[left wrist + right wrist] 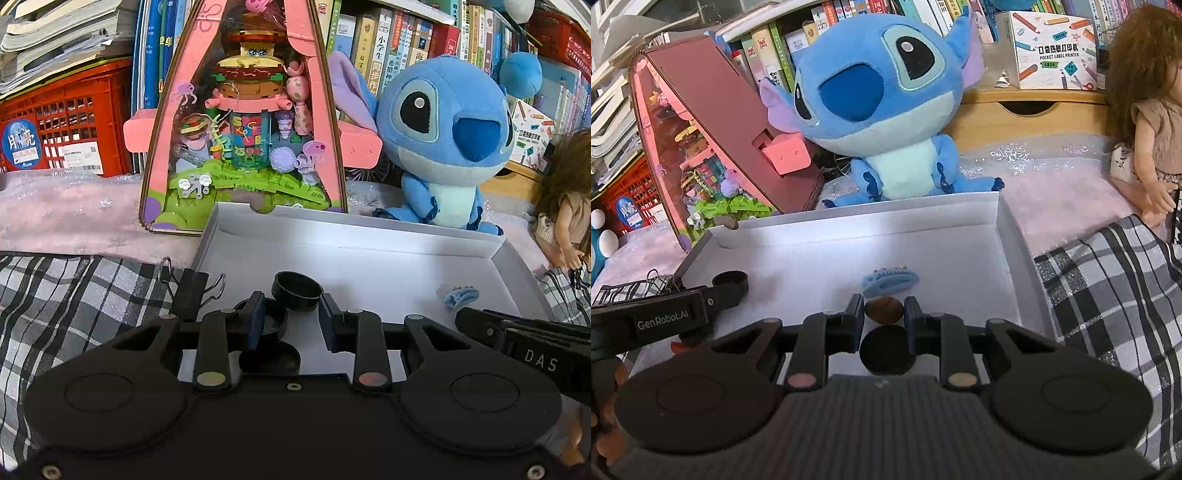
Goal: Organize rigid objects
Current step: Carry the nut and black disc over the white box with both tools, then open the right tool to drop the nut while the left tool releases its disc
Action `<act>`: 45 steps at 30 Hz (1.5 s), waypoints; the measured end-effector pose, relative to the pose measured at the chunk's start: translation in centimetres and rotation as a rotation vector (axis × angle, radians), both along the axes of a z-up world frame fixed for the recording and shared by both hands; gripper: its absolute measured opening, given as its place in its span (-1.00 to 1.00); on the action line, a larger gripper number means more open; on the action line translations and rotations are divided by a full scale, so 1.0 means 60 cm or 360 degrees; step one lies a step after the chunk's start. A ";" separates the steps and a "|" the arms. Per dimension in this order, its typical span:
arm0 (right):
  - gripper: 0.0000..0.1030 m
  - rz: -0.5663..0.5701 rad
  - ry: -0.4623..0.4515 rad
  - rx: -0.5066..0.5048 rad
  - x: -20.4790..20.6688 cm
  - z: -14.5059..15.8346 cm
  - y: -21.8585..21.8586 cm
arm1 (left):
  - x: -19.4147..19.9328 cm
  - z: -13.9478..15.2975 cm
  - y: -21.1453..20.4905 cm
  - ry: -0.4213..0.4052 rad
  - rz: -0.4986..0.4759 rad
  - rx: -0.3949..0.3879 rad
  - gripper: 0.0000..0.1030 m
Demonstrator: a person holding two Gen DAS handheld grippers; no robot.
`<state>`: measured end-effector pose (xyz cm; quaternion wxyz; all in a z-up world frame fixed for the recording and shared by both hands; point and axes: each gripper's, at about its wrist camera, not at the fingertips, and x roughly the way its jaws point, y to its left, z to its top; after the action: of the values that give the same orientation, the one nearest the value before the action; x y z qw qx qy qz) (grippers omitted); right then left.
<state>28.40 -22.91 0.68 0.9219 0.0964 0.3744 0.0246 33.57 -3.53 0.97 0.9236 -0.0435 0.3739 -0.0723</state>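
A white shallow box (354, 236) lies on the bed; it also shows in the right wrist view (849, 229). My left gripper (291, 310) is open over its left part, just behind a black round cap (295, 290). Two more black round lids (267, 356) lie under its fingers. My right gripper (884, 314) has a brown oval stone (884, 309) between its fingertips; whether they press it I cannot tell. A black disc (884, 349) lies below. A blue hair clip (889, 282) lies just ahead, and shows in the left wrist view (460, 295).
A black binder clip (192, 291) sits at the box's left edge. Behind the box stand a pink toy display case (243, 110), a blue plush toy (443, 129) and a doll (1145, 122). A checked cloth (1108, 280) and pink blanket cover the bed. Bookshelves are behind.
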 end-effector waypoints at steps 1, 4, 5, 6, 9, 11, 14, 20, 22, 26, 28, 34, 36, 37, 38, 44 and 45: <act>-0.46 0.0000 0.0000 0.0001 0.000 0.000 0.000 | 0.000 0.000 0.000 -0.0003 -0.0001 0.0002 -0.42; -0.46 0.0000 -0.0001 0.0004 -0.001 0.000 -0.001 | -0.002 -0.001 -0.001 -0.0009 -0.0002 0.0007 -0.42; -0.46 -0.0001 -0.0001 0.0003 -0.001 0.000 -0.001 | -0.002 -0.001 -0.001 -0.0011 -0.0002 0.0009 -0.42; -0.46 0.0000 -0.0001 0.0002 -0.001 0.000 -0.001 | -0.002 -0.001 -0.001 -0.0013 -0.0001 0.0009 -0.42; -0.46 0.0000 -0.0001 -0.0002 0.000 0.000 -0.001 | -0.004 -0.002 -0.002 -0.0020 -0.0003 0.0021 -0.41; -0.43 -0.0003 -0.0003 -0.0001 -0.001 -0.001 0.000 | -0.004 -0.002 -0.003 -0.0023 -0.0003 0.0028 -0.40; -0.38 -0.0009 -0.0010 -0.0002 -0.002 -0.002 0.000 | -0.005 -0.001 -0.004 -0.0023 0.0000 0.0034 -0.25; 0.07 -0.0020 -0.0025 0.0000 -0.007 0.001 0.000 | -0.012 0.003 -0.004 -0.0017 0.0003 0.0052 0.11; 0.20 -0.0018 -0.0033 -0.0015 -0.009 0.003 0.002 | -0.017 0.007 -0.004 -0.0032 0.0001 0.0061 0.24; 0.39 -0.0022 -0.0056 -0.0016 -0.016 0.013 0.003 | -0.026 0.014 -0.005 -0.0044 -0.0003 0.0063 0.42; 0.49 -0.0031 -0.0072 -0.0016 -0.021 0.019 0.003 | -0.031 0.017 -0.006 -0.0045 -0.0009 0.0069 0.49; 0.64 -0.0027 -0.0108 -0.0046 -0.034 0.031 0.003 | -0.054 0.024 -0.005 -0.0060 -0.0021 0.0092 0.55; 0.69 -0.0033 -0.0115 -0.0043 -0.039 0.033 0.001 | -0.061 0.027 -0.003 -0.0069 -0.0027 0.0100 0.59; 0.71 -0.0035 -0.0120 -0.0043 -0.040 0.034 0.000 | -0.064 0.029 -0.001 -0.0076 -0.0028 0.0106 0.60; 0.73 -0.0039 -0.0125 -0.0048 -0.042 0.035 0.000 | -0.067 0.031 0.001 -0.0083 -0.0024 0.0110 0.62; 0.87 -0.0056 -0.0175 -0.0060 -0.059 0.043 -0.002 | -0.085 0.046 0.021 -0.0100 0.0009 0.0068 0.66; 0.89 -0.0054 -0.0186 -0.0061 -0.063 0.046 -0.003 | -0.089 0.048 0.024 -0.0107 0.0016 0.0063 0.67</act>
<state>24.61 -23.10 3.46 0.9442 0.0835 0.3185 0.0073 28.25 -2.07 3.87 0.9368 -0.0248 0.3436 -0.0616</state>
